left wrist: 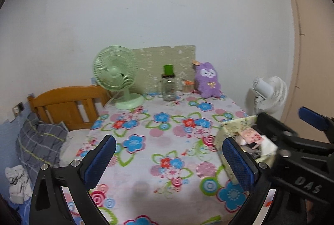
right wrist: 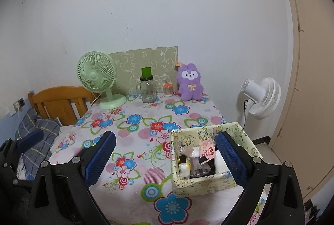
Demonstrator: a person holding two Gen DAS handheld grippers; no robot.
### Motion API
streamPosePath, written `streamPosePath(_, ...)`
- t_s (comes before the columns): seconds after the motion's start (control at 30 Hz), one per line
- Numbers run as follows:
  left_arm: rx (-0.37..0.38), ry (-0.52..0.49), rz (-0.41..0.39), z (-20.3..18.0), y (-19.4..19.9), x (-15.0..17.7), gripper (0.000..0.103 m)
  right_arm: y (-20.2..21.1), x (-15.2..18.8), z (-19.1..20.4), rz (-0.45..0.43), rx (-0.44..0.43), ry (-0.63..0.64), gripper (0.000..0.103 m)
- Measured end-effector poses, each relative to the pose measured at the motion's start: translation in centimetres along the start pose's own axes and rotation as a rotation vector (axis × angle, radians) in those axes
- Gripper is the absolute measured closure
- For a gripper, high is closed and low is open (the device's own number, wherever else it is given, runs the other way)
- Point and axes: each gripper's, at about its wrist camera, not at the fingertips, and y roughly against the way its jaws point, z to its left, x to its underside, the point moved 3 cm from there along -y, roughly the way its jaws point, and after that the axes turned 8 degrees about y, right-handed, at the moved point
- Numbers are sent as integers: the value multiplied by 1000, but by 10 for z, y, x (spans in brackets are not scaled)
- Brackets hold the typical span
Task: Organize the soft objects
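A purple plush rabbit (left wrist: pixel 208 80) (right wrist: pixel 189 83) sits upright at the far edge of the flowered table (left wrist: pixel 158 133) (right wrist: pixel 133 126), against the wall. A pale yellow fabric box (right wrist: pixel 210 159) (left wrist: pixel 235 131) holding small packets and bottles stands near the front right. My left gripper (left wrist: pixel 169 159) hangs open above the table's front part, nothing between its fingers. My right gripper (right wrist: pixel 167 157) is open too, its right finger (right wrist: pixel 230 159) over the box; in the left wrist view it shows at the right (left wrist: pixel 292 141).
A green desk fan (left wrist: pixel 117 76) (right wrist: pixel 98 78), a glass jar with a green lid (left wrist: pixel 168 85) (right wrist: pixel 147 87) and a small orange-topped jar (right wrist: pixel 168 89) line the back. A white fan (right wrist: pixel 261 97) stands right of the table. A wooden headboard (left wrist: pixel 64 106) and grey checked pillow (left wrist: pixel 39 141) lie left.
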Motion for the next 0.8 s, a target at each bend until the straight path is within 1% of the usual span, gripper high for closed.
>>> streamPosePath(0.27, 1, 13, -20, 12, 8, 1, 0, 11, 2, 3, -24, 10, -2, 4)
streamPosePath(0.43, 2, 27, -25, 18, 11, 2, 0, 16, 3, 4, -50, 11, -2, 1)
streamPosePath(0.8, 3, 43, -18, 22, 8, 1, 0, 15, 2, 4, -47, 12, -1, 0)
